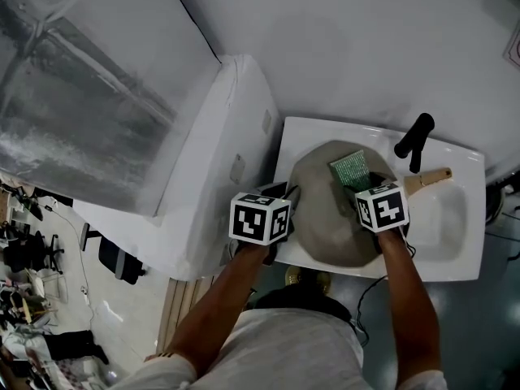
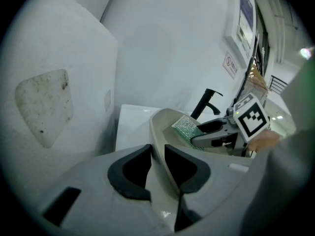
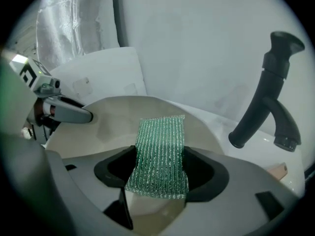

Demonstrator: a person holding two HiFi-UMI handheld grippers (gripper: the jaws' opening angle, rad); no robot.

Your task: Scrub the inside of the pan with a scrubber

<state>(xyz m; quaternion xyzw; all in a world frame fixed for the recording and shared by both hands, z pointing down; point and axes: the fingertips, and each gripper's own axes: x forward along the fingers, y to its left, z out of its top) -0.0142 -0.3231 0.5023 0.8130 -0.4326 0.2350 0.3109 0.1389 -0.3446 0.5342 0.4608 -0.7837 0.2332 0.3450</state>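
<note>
A beige pan [image 1: 325, 218] lies tilted in the white sink [image 1: 447, 226], its wooden handle [image 1: 429, 179] pointing right. My left gripper [image 1: 288, 197] is shut on the pan's left rim; in the left gripper view the rim [image 2: 156, 136] runs between the two black pads [image 2: 130, 173]. My right gripper [image 1: 361, 187] is shut on a green mesh scrubber [image 1: 351, 169] and holds it over the inside of the pan near the far wall. In the right gripper view the scrubber [image 3: 160, 154] fills the gap between the pads, above the pan's floor [image 3: 118, 119].
A black tap [image 1: 416, 139] stands at the sink's back right, close to the right gripper; it also shows in the right gripper view, tap [image 3: 268, 97]. A white cabinet [image 1: 211, 161] adjoins the sink on the left. A white wall rises behind.
</note>
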